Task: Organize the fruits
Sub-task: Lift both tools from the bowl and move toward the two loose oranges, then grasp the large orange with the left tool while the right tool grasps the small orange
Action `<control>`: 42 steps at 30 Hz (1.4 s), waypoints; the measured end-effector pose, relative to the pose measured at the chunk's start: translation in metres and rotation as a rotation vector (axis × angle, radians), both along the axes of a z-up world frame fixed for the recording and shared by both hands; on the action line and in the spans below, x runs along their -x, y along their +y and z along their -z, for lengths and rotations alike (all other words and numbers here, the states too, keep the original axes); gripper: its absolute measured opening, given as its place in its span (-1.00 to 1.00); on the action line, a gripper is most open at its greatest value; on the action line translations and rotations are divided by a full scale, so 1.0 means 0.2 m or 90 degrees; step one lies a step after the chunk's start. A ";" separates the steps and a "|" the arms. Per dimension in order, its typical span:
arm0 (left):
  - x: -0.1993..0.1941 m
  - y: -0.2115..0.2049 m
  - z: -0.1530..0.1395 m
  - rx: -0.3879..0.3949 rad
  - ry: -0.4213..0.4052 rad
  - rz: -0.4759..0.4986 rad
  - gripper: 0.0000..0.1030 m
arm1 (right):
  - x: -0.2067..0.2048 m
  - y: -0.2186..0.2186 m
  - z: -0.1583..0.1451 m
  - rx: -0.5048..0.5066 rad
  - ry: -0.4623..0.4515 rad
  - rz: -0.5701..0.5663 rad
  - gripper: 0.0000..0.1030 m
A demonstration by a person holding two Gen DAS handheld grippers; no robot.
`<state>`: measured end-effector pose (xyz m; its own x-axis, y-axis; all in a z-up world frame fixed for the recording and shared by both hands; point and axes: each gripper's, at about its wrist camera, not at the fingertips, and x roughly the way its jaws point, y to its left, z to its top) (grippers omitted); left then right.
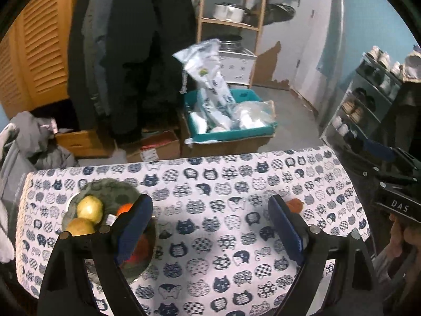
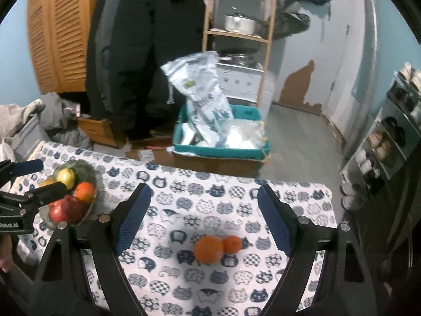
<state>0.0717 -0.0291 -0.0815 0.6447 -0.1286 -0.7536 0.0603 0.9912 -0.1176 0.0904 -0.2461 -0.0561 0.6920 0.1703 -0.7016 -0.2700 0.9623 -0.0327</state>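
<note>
Near table edge (image 2: pixel 326 192), oranges (image 2: pixel 209 248), grippers (image 2: pixel 204 221) wide apart

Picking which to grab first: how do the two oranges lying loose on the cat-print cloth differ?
The nearer orange is larger than the farther orange. The nearer orange lies to the left in the right wrist view; the farther orange sits at its right, and they look to be touching. The nearer orange looks a duller, darker orange; the farther one brighter. Both are round, lie on the cloth outside the bowl, and sit between the open right gripper fingers' line.
</note>
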 end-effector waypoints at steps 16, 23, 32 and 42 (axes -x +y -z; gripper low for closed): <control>-0.19 -0.47 0.24 -0.028 0.062 0.095 0.76 | -0.05 -0.39 0.23 0.006 0.069 0.088 0.62; -0.26 -0.60 0.40 -0.027 0.103 0.114 0.76 | -0.09 -0.49 0.42 0.005 0.123 0.103 0.62; -0.34 -0.74 0.62 -0.021 0.162 0.128 0.76 | -0.13 -0.57 0.62 0.013 0.185 0.126 0.62; -0.40 -0.87 0.92 -0.014 0.230 0.153 0.76 | -0.16 -0.66 0.85 0.001 0.263 0.156 0.62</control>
